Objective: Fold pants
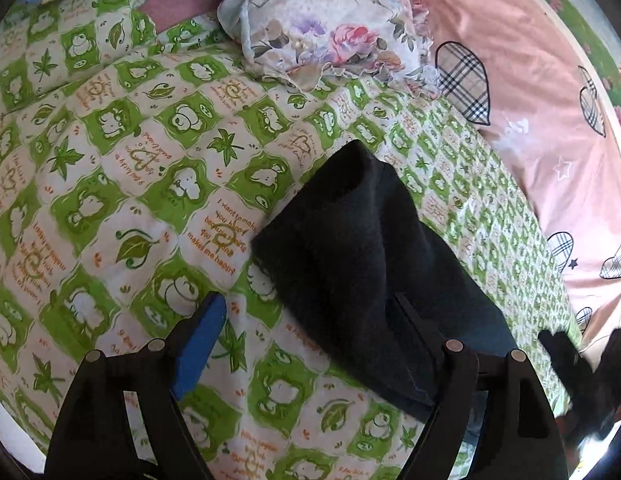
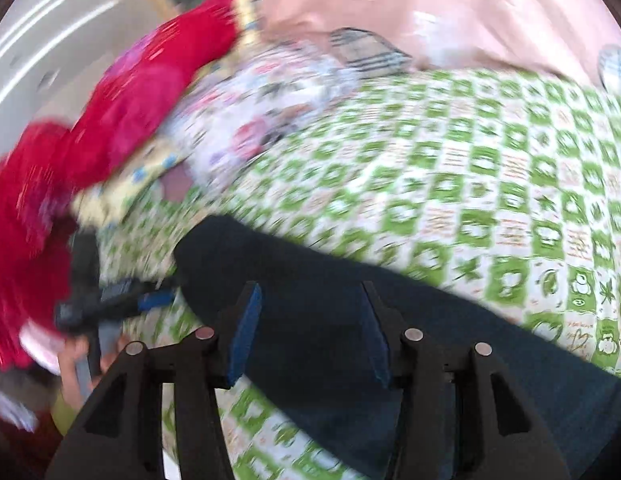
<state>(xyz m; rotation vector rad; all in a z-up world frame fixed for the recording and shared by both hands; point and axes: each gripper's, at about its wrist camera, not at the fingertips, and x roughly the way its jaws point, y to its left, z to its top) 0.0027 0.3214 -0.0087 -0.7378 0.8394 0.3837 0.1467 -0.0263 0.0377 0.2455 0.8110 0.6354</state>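
Both open, left gripper (image 1: 310,344) and right gripper (image 2: 310,332) over dark pants (image 1: 350,248) mid-frame: fold likely springing apart, unpinned.

Both wrist cams look down close, sharing pants (image 1: 350,248) & bedsheet (image 1: 110,184).

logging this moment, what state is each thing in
pants: dark, folded over, lying on the bedspread, not gripped
left hand-held gripper: open, over the pants' edge
right hand-held gripper: open, pants below
floral pillow: lying rumpled at the bedspread's far end
bedspread: spread out, lightly creased
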